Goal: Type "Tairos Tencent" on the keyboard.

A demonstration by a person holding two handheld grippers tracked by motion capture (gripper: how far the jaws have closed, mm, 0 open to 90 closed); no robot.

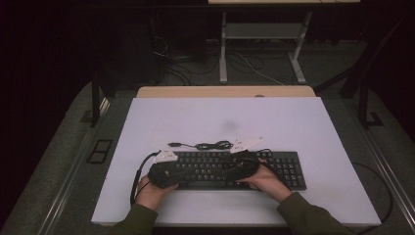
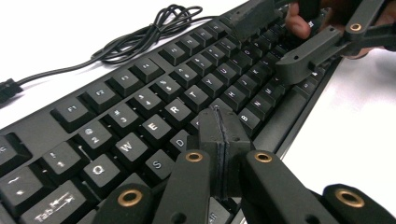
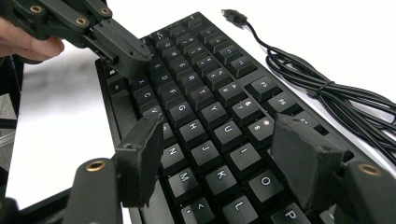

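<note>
A black keyboard (image 1: 235,169) lying flat near the front edge of the white table (image 1: 293,122), long side toward the person, with its thin black cable (image 1: 210,145) bunched up just behind it and the plug end (image 3: 233,16) loose on the table

Left gripper (image 2: 219,122) with jaws squeezed fully together, nothing between them, tip down on the letter keys near the D. Right gripper (image 3: 219,154) with jaws standing apart, nothing between them, hovering just over the keys around J and K

Probably a hard plastic thing, stiff, not bendy, light enough to lift but long, so likely to tip if grabbed at one end only. Smooth sides, maybe a bit slippery. Keys soft to push and a little wobbly, so bad spots for a grip; could pop off under a hard pull

Best places to hold: the thin front edge or the short ends, one gripper at each end, jaws over the rim. Cable floppy and light, likely to drag behind and snag. Gentle taps enough for pressing keys, one key at a time with a closed tip
</note>
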